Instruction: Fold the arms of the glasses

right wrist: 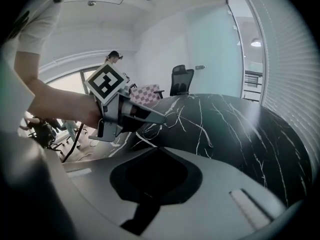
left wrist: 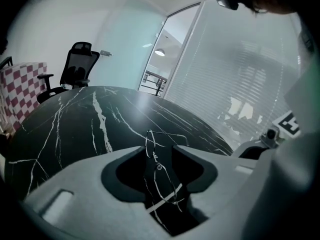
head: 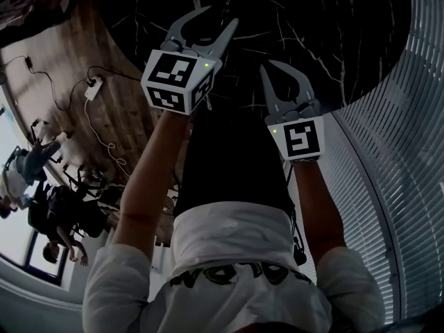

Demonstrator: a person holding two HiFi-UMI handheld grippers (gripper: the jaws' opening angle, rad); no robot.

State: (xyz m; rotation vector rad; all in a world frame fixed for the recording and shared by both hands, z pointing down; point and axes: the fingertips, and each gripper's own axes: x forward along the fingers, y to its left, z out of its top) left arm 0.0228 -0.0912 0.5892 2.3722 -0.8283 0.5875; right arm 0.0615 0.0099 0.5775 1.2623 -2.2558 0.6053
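Thin wire-framed glasses (left wrist: pixel 158 167) lie on the black marble table (left wrist: pixel 75 129), with one arm sticking out to the right. In the left gripper view they sit between the spread jaws of my left gripper (left wrist: pixel 159 146), and the pads do not touch them. The right gripper view shows the glasses (right wrist: pixel 171 118) just off the left gripper's fingertips (right wrist: pixel 161 118). In the head view the left gripper (head: pixel 222 16) is open over the table. My right gripper (head: pixel 268 65) hovers beside it with its tips together and nothing in them (right wrist: pixel 155 148).
A black office chair (left wrist: pixel 77 69) and a red-checked seat (left wrist: pixel 22 89) stand beyond the table's far edge. A glass wall with blinds (head: pixel 409 151) runs along the right. Wood floor with cables (head: pixel 90 89) and people (head: pixel 41 207) lie to the left.
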